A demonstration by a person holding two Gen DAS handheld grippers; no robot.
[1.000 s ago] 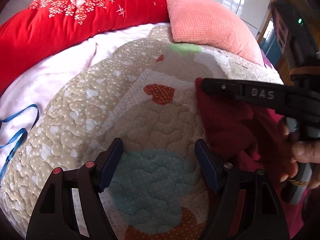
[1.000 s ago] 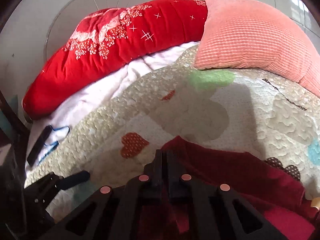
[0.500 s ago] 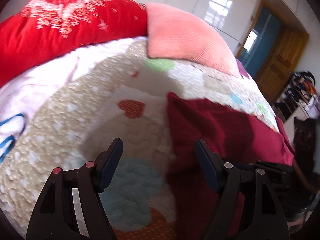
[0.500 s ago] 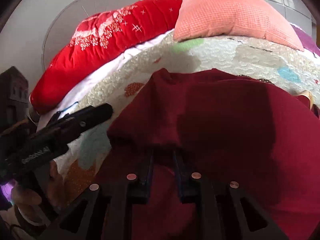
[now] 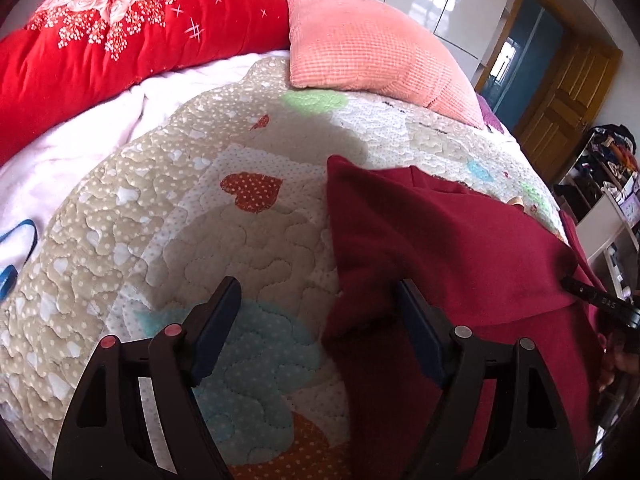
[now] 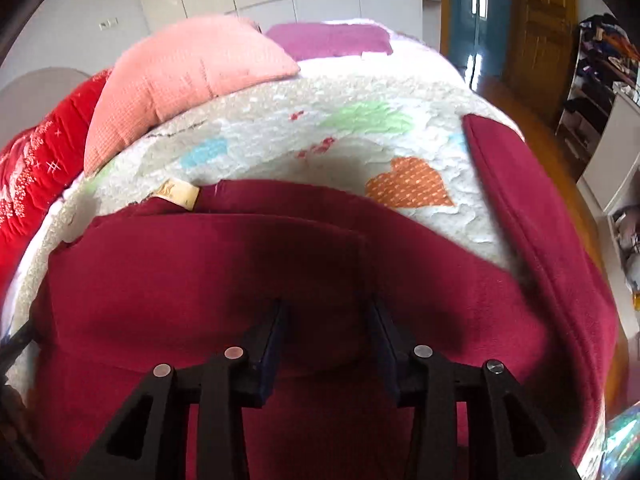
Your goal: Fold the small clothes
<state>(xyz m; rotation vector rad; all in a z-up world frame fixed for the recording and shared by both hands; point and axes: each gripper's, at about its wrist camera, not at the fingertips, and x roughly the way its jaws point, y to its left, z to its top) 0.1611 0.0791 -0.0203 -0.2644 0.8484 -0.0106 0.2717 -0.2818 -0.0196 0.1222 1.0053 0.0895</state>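
A dark red fleece garment (image 5: 448,248) lies on the quilted bed cover, one part folded over itself; in the right wrist view (image 6: 248,264) it fills the foreground, with a tan label (image 6: 178,194) at its far edge and a sleeve (image 6: 532,216) stretching away at the right. My left gripper (image 5: 316,304) is open and empty, hovering over the garment's left edge. My right gripper (image 6: 326,316) is open just above the folded fabric, holding nothing; its tip shows at the right edge of the left wrist view (image 5: 596,298).
The quilt (image 5: 168,208) has heart and cloud patches. A red floral duvet (image 5: 100,36) and a pink pillow (image 5: 372,56) lie at the head of the bed. A blue strap (image 5: 16,248) lies at the left. A wooden door (image 6: 548,12) and cluttered shelves (image 6: 600,60) stand to the right.
My right gripper, shut on the garment a second ago, has opened and let the fabric lie folded, and has swung right. The left gripper stays open, now over the garment's edge.
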